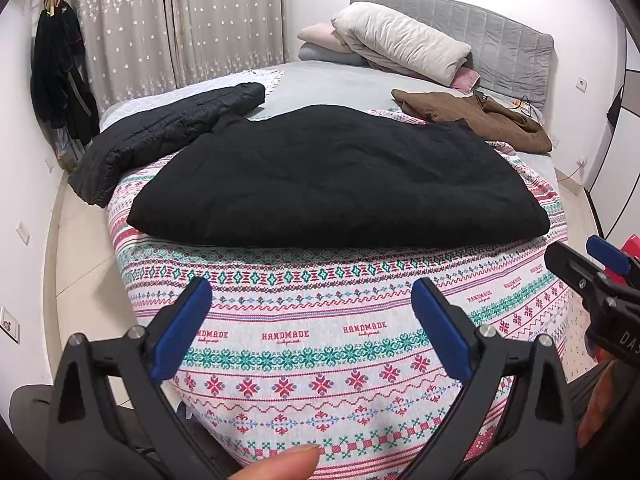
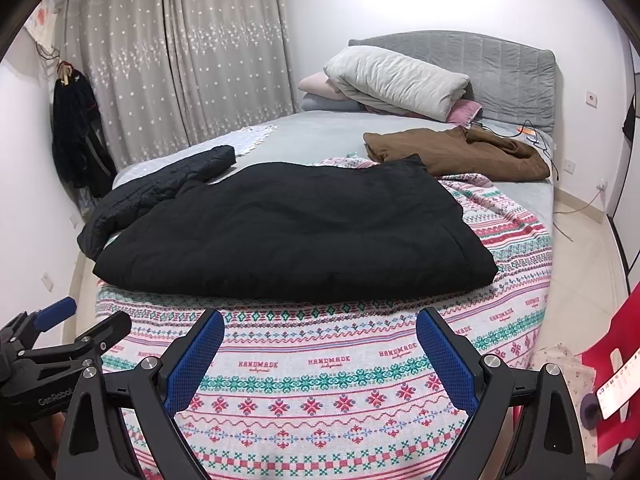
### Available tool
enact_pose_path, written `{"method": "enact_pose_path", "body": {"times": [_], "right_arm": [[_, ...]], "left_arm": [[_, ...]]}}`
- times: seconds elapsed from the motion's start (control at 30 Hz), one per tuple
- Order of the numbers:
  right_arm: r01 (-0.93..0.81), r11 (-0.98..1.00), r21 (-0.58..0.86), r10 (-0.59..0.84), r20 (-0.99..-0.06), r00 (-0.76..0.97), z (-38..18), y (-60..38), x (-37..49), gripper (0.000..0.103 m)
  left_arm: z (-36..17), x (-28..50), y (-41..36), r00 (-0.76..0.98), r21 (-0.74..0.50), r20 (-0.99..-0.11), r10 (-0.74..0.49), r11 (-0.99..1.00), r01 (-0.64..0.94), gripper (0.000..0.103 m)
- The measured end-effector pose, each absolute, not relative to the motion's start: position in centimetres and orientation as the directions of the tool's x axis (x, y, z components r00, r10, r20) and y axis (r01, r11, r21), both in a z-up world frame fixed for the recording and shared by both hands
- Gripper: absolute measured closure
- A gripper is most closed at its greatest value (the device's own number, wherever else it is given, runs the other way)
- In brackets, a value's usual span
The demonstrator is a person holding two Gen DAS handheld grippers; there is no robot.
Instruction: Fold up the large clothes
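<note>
black folded coat (image 1: 340,180) on patterned blanket (image 1: 304,344) | brown garment (image 1: 476,118) behind | both hand-held grippers (image 1: 312,320) (image 2: 320,356) released

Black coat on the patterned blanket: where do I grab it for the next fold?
Take the black coat at its two near corners, coming in low from the foot of the bed. That near edge lies straight, thick and clear of the quilted jacket.

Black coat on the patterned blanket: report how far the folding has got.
Done, by the look of it: the black coat lies in a compact folded block on the patterned blanket. In hand: nothing; the left gripper and right gripper hang over the blanket, jaws open and empty. Left: the quilted dark jacket and the brown garment lie unfolded on the bed.
</note>
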State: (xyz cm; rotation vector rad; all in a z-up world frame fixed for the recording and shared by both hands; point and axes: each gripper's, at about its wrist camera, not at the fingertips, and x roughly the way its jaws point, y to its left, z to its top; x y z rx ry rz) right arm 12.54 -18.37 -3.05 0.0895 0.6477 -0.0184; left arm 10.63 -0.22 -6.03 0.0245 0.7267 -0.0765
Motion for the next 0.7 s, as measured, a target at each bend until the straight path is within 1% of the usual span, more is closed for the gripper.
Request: {"method": "enact_pose_path", "body": {"times": [0.13,0.27,0.3,0.33,0.5,0.7], "right_arm": [[0.046,0.996,0.076,0.01,-0.604,0.797,-3.12,-18.43,12.58,0.005],[0.018,0.995,0.101,0.048,-0.61,0.791,-3.27,-18.49,12.81,0.005],[0.022,0.995,0.1,0.044,-0.612,0.79,-3.34,-18.47,12.86,0.004],[0.026,0.995,0.093,0.037,-0.612,0.79,-3.37,-18.43,12.88,0.0],[0.055,0.996,0.076,0.001,-0.599,0.801,-3.26,-18.6,12.77,0.0],[0.053,0.998,0.045,-0.014,-0.622,0.783,-3.74,-18.37,13.07,0.0]], "left_arm": [[-6.0,10.56,-0.32,0.748,0.002,-0.661,-0.062,0.996,0.085,0.001],[-6.18,10.75,-0.23,0.74,-0.005,-0.67,-0.068,0.996,0.087,0.001],[-6.27,10.85,-0.18,0.737,-0.007,-0.672,-0.07,0.996,0.088,0.001],[-6.33,10.9,-0.15,0.736,-0.008,-0.674,-0.07,0.996,0.087,0.001],[-6.35,10.9,-0.23,0.739,0.0,-0.67,-0.064,0.996,0.085,0.001],[-6.35,10.88,-0.25,0.738,-0.004,-0.671,-0.065,0.996,0.085,0.001]]}}
